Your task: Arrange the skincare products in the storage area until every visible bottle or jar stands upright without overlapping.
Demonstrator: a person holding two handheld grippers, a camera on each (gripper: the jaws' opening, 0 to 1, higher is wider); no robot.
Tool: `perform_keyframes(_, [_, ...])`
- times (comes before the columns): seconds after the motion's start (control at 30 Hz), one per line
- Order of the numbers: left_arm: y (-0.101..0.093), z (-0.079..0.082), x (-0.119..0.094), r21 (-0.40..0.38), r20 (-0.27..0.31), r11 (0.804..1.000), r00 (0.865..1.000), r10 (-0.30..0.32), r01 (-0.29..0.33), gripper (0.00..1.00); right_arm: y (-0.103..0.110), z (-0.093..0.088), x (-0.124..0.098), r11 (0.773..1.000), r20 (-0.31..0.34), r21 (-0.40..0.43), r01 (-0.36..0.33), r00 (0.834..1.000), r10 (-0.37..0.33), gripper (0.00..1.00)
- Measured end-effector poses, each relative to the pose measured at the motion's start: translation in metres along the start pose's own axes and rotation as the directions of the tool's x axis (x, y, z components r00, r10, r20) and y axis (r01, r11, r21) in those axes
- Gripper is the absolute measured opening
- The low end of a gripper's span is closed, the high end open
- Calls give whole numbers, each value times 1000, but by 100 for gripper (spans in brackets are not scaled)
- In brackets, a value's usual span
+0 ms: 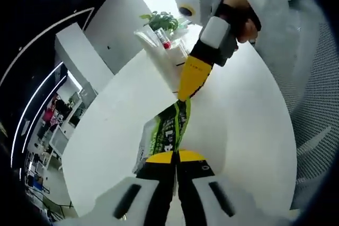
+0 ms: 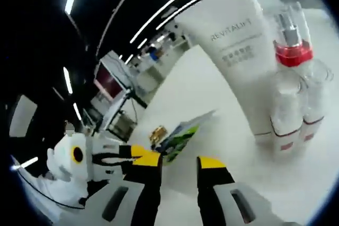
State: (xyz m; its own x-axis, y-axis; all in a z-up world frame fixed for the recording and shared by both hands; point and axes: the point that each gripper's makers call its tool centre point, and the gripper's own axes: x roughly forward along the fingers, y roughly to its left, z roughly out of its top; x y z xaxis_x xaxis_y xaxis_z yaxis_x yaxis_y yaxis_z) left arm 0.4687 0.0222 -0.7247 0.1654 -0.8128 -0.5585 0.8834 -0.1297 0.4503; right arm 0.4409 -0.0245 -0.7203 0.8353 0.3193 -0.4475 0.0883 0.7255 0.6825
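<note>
My left claw [image 1: 175, 158] is gripping a green sachet [image 1: 168, 130]; my right claw [image 2: 178, 163], at twelve o'clock, is hanging released above the tabletop [image 1: 249, 109].

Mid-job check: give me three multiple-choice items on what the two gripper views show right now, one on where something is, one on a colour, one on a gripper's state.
1. Where does the green tube lie?
A. inside the clear organizer
B. between the jaws of the left gripper
C. on the floor

2. What colour is the collar on the clear pump bottle?
A. red
B. blue
C. gold

3. How do the right gripper's jaws stand in its own view?
A. shut on the white tube
B. shut on the pump bottle
C. apart, with nothing between them

Answers: 1 B, the left gripper's yellow tips close on the tube's lower end. 2 A, a red band sits under the pump head. 3 C, white table shows through the gap.
</note>
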Motion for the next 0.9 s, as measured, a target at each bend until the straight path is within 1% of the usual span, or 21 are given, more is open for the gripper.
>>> perform_keyframes(0.07, [-3,7,-2,-1,14,1000,1000,-2,2,2,-1,-5,2,1000,-8,4,4,1000,-4,23])
perform_keyframes(0.1, [-4,10,-2,-5,23,1000,1000,-6,6,2,3,-8,2,999,-13,32,-15,1000,15,22])
perform_keyframes(0.2, [-11,16,-2,-2,33,1000,999,-20,20,2,5,-9,5,996,-12,85,-25,1000,26,20])
perform_keyframes(0.23, [-14,18,-2,1,40,1000,999,-28,28,2,5,-10,6,996,-13,87,-22,1000,23,19])
perform_keyframes(0.27, [-17,20,-2,2,42,999,998,-36,36,2,5,-10,6,994,-15,109,-25,1000,27,17])
perform_keyframes(0.3, [-20,23,-2,18,51,999,998,-46,45,2,6,-10,6,993,-16,111,-28,999,30,14])
perform_keyframes(0.37, [-22,24,-2,22,47,999,998,-44,43,2,5,-11,6,993,-18,120,-18,1000,21,12])
perform_keyframes(0.43, [-24,25,-2,5,57,999,997,-52,52,2,2,-11,5,988,-20,152,-6,1000,9,10])
perform_keyframes(0.47, [-24,26,-3,4,62,999,997,-50,50,2,2,-10,5,977,-5,215,-9,1000,10,9])
perform_keyframes(0.5, [-24,26,-3,6,61,999,997,-50,50,2,3,-11,5,972,-7,232,-16,1000,18,8])
perform_keyframes(0.57, [-26,26,-3,9,64,998,996,-57,57,3,-1,-14,5,977,-24,211,1,1000,4,5])
perform_keyframes(0.63, [-30,27,-2,11,66,998,996,-66,66,3,1,-13,4,978,-19,207,4,1000,0,0])
perform_keyframes(0.67, [-32,27,-2,11,71,998,995,-67,67,4,1,-11,3,980,-13,198,8,1000,-5,0])
perform_keyframes(0.7, [-31,28,-2,15,77,998,995,-57,56,4,-1,-10,2,985,-11,170,24,1000,-22,0])
perform_keyframes(0.73, [-30,31,-2,-40,106,998,993,-53,58,5,0,-8,2,987,-10,160,27,1000,-26,0])
perform_keyframes(0.77, [-30,34,-3,-86,130,994,990,-60,72,7,-1,-7,1,988,-5,153,36,999,-36,0])
perform_keyframes(0.8, [-28,36,-4,-141,158,987,986,-53,76,9,-2,-3,-1,989,20,140,45,999,-48,0])
perform_keyframes(0.83, [-25,35,-4,-179,164,981,986,-43,73,12,-2,-1,-2,989,22,141,47,998,-51,0])
perform_keyframes(0.87, [-20,33,-6,-236,166,969,986,-34,73,15,-1,1,-3,991,23,127,44,999,-47,0])
perform_keyframes(0.9, [-17,34,-7,-273,177,959,984,-26,74,18,0,2,-4,992,27,114,44,999,-48,0])
